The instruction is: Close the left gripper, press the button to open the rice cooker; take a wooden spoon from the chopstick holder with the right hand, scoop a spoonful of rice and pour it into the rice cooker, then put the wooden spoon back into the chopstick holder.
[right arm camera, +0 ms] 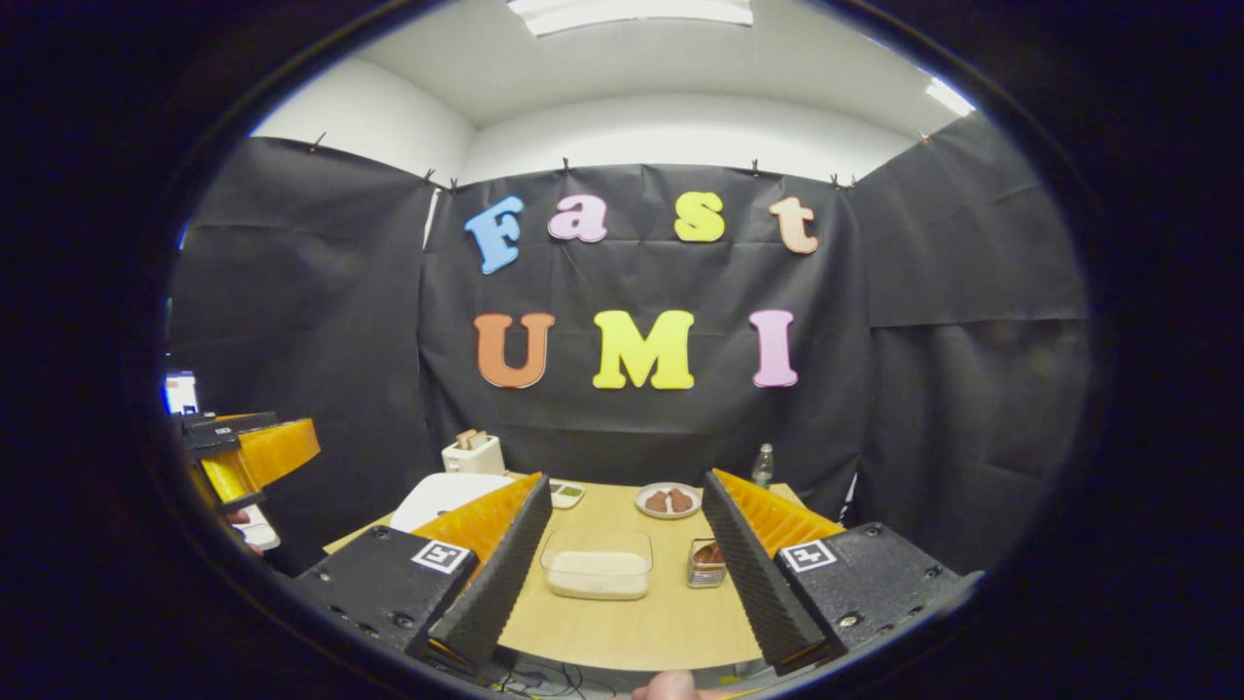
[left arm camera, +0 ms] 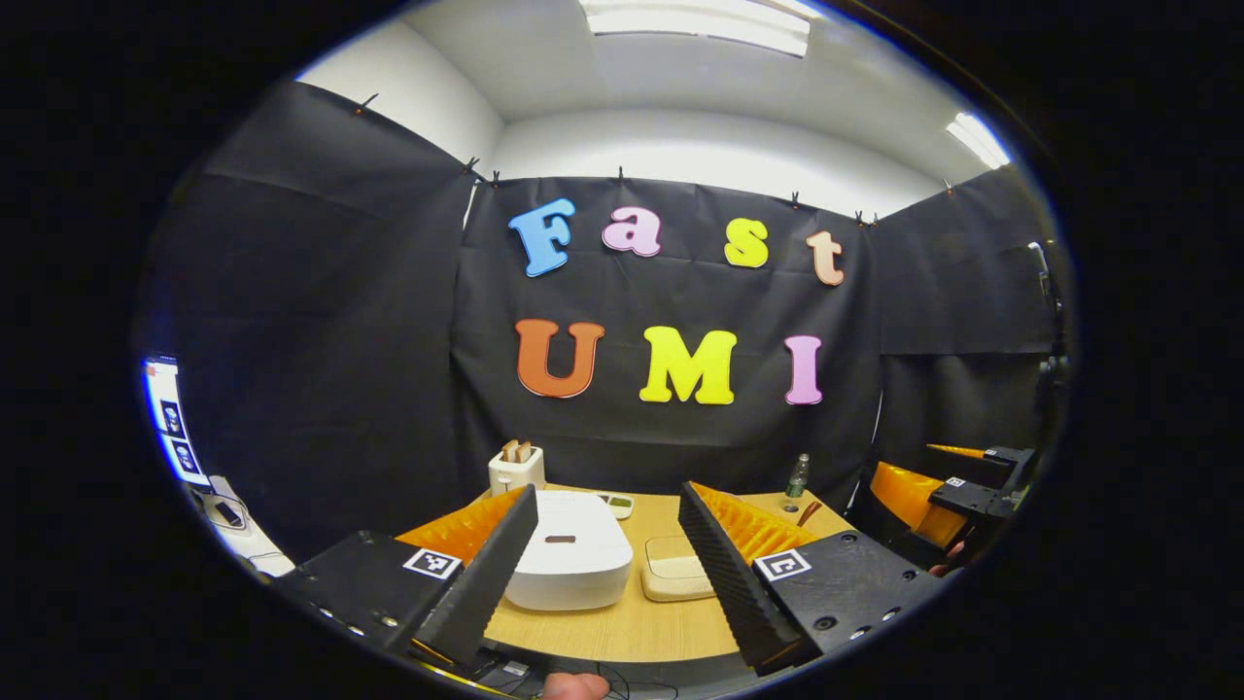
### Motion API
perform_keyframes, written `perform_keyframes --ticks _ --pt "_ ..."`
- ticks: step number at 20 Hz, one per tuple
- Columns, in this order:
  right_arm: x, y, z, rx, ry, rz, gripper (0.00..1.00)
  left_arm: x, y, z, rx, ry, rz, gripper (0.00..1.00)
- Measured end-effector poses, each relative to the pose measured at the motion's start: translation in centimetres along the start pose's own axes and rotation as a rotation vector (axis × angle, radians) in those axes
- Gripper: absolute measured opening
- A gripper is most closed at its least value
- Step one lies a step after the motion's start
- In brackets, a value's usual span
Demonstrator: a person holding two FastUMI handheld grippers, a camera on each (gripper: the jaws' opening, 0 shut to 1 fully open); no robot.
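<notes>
We held the left gripper (left arm camera: 607,569) with its jaws wide, above the near edge of the worktop (left arm camera: 622,622), and between them lay the white rice cooker (left arm camera: 569,549), lid down, with the clear rice box (left arm camera: 675,569) just beside it. The right gripper (right arm camera: 622,574) also stood with jaws wide and nothing in them; the rice box (right arm camera: 598,564) sat between its fingers, the chopstick holder (right arm camera: 707,562) near it, a plate (right arm camera: 668,500) and a bottle (right arm camera: 763,465) farther back. A toaster (left arm camera: 515,469) stood behind the cooker.
</notes>
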State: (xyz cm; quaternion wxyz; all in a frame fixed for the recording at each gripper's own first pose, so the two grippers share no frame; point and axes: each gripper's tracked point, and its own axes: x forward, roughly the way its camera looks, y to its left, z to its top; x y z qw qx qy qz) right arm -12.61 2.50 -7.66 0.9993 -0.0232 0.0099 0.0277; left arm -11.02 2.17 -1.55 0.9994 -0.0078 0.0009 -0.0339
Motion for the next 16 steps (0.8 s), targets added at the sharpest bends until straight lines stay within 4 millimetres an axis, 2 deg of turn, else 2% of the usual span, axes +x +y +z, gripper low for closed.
perform_keyframes --ticks 2,16 --pt "0.3 -0.1 -0.6 -0.006 0.015 0.001 1.0 -0.3 -0.2 0.1 0.005 -0.003 -0.005 0.94" --pt "1.4 0.1 -0.5 0.028 0.017 -0.01 1.0 0.7 -0.1 0.0 0.011 -0.01 -0.004 0.94"
